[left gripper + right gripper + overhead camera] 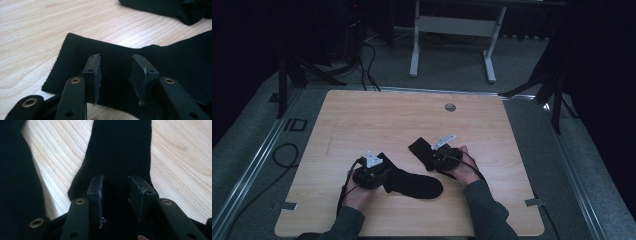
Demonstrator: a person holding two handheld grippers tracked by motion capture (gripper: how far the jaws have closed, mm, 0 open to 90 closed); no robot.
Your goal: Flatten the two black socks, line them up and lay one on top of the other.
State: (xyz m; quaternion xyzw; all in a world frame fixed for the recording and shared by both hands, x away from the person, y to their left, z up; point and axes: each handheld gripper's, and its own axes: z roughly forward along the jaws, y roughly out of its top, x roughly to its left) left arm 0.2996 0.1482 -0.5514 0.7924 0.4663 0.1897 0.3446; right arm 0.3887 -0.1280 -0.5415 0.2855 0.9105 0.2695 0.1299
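While both tongs stood open over two black socks, left tongs (379,172) above the near sock's cuff (82,53), right tongs (432,156) above the far-right sock (421,148), neither gripped. Step looked like lining up a pair; next needed closing on fabric. Wooden desk (362,120), dark room, grey floor.

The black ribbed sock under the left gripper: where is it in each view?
High view: black ribbed sock, lower centre.
Left gripper view: across the middle, beneath open jaws.
Right gripper view: probably the dark cloth at the left edge.
Shared landmark: light wooden table.
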